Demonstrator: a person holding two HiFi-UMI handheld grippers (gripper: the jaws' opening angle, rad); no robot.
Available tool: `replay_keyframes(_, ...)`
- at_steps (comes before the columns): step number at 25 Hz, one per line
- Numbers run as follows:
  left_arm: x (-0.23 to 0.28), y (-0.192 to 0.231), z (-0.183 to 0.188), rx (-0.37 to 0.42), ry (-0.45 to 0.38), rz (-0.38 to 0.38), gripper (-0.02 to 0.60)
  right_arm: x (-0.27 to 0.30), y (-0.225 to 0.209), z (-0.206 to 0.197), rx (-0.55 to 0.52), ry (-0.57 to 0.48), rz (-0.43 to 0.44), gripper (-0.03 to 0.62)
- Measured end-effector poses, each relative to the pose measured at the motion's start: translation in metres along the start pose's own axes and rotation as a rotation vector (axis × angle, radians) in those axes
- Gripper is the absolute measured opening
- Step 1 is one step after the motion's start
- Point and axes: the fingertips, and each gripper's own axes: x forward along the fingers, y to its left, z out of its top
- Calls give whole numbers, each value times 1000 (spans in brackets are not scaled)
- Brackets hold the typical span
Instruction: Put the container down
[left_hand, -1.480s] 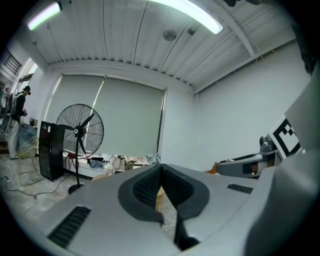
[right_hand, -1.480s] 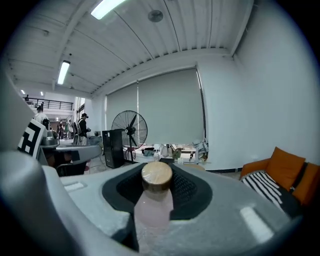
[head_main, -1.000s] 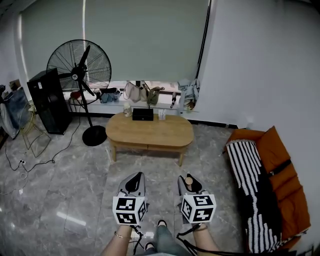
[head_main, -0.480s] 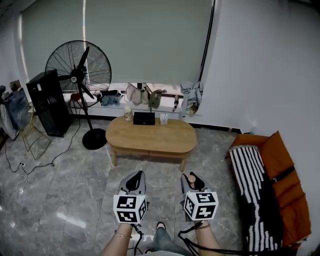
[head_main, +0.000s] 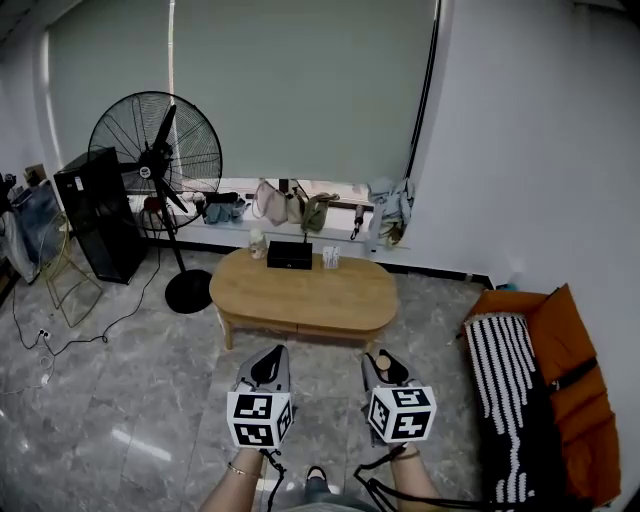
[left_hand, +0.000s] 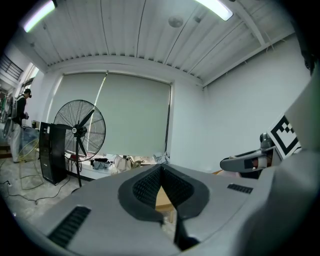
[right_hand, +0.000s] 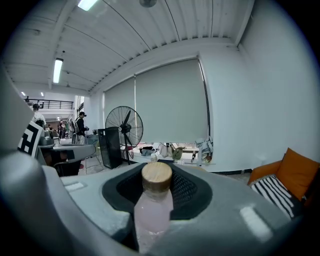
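Note:
My right gripper (right_hand: 156, 192) is shut on a pale pink bottle-shaped container (right_hand: 152, 210) with a round wooden lid (right_hand: 156, 173); the lid sticks up between the dark pads. In the head view the right gripper (head_main: 384, 366) hangs low at centre right, the lid just visible at its tip. Beside it my left gripper (head_main: 268, 364) is shut and holds nothing; its jaws (left_hand: 159, 187) meet at the tips. Both are held over the grey floor, short of the oval wooden coffee table (head_main: 300, 300).
On the table's far edge stand a black box (head_main: 289, 254), a small cup (head_main: 330, 257) and a little bottle (head_main: 256, 243). A standing fan (head_main: 155, 160) and a black cabinet (head_main: 95, 215) are at the left. An orange sofa with a striped throw (head_main: 530, 400) is at the right.
The view has tilted up a little, so the table and window sill sit lower in the head view. Both grippers keep their places and their jaws are unchanged.

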Motion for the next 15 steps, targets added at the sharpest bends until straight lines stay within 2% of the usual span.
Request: replay_keyframes(15,97,5,18,26,16,45,-6,79,-58,32,1,1,53,130)
